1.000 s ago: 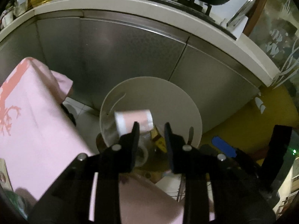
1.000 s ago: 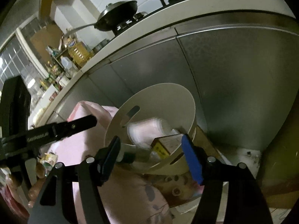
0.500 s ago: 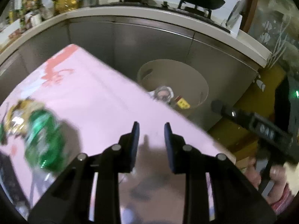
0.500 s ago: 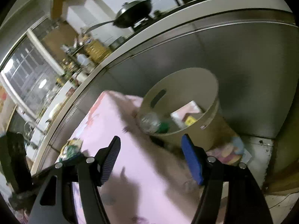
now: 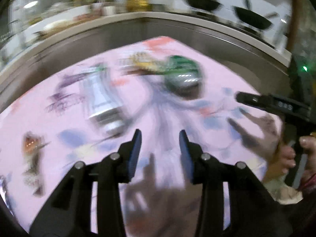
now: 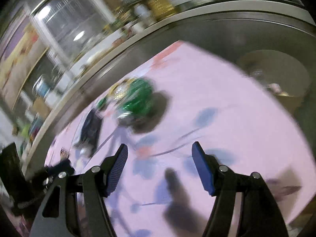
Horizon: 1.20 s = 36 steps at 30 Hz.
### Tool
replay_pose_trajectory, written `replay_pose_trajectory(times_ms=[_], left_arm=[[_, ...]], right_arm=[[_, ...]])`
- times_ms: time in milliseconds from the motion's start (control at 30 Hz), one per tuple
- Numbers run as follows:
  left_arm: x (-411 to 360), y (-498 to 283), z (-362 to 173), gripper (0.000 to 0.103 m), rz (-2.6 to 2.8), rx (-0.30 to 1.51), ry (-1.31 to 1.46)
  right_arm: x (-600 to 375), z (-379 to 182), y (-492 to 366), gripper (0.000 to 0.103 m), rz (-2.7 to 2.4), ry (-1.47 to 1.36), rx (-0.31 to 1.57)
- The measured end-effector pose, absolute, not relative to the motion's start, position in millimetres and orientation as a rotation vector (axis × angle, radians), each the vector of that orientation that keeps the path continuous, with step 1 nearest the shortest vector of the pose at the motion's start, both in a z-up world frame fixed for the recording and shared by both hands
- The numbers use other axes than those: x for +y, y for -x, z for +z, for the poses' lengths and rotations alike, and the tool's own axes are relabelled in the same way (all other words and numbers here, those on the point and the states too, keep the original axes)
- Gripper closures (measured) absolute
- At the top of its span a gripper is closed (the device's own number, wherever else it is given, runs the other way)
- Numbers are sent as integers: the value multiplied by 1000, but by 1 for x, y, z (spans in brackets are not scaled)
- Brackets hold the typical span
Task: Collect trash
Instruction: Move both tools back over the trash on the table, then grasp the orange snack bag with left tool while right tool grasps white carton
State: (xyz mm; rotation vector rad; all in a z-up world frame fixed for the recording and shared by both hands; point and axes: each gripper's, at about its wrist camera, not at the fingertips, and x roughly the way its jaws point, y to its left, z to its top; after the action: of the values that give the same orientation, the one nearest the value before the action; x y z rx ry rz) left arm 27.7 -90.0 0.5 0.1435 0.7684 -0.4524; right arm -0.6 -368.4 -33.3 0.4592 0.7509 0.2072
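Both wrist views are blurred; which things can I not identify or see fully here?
- Green crumpled item: left wrist view, motion blur hides what it is.
- Pale smeared item: left wrist view, blur; unidentifiable.
- Dark item: right wrist view, blurred.
- Bin: right wrist view, contents blurred, its base hidden behind the pink cloth.

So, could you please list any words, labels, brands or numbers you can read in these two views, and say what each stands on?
None can be read.
Right gripper's black side: pale marks, blurred.
Green crushed bottle and yellow wrapper on the pink tablecloth: print smeared by motion.
Yellow container on the counter: pattern, no legible letters.
Trash bin: contents too blurred.
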Motion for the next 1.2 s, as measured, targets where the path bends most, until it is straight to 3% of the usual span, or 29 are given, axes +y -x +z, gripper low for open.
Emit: replay_pose_trajectory(times_ms=[67, 100, 367, 900, 1200], left_arm=[[-45, -25, 4, 43, -304, 731, -139], [-29, -24, 3, 42, -244, 717, -144], [63, -56, -19, 41, 101, 733, -198], [103, -105, -51, 41, -20, 879, 57], [99, -105, -58, 38, -12, 837, 16]], right_arm=[[-339, -33, -5, 38, 264, -408, 773], [-320, -32, -8, 38, 298, -374, 785], [-223, -24, -29, 36, 466, -204, 836], [-164, -28, -90, 28, 428, -123, 868], [-149, -44, -102, 27, 387, -91, 892]])
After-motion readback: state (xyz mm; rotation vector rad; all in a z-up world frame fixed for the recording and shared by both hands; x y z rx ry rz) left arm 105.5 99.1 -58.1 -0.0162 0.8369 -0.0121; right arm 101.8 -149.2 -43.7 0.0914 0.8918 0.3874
